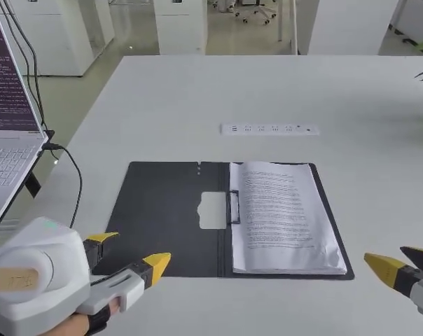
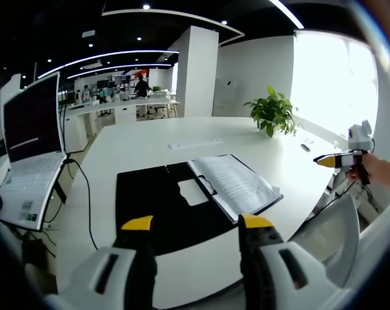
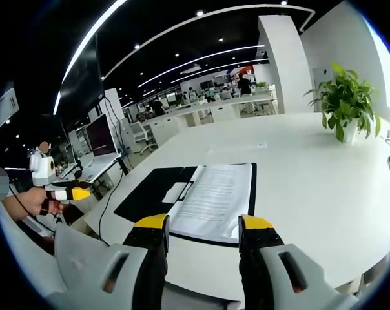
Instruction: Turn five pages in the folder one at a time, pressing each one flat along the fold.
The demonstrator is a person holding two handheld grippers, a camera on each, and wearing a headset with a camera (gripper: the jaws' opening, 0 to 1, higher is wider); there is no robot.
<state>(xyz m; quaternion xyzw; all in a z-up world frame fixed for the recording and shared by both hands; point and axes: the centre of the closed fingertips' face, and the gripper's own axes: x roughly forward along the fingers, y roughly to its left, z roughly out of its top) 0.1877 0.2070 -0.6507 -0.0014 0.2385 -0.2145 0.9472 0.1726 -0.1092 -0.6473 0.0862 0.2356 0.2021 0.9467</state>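
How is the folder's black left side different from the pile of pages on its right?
The left side is bare black with one small white patch; the pile of pages is white with printed lines. The left side lies thin, while the pile of pages is thick. Both lie flat on the white table.

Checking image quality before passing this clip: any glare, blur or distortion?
Head view: even light, folder sharp; left gripper view: window blown out white, fisheye bends the table; right gripper view: same bending, ceiling dark, pages crisp.
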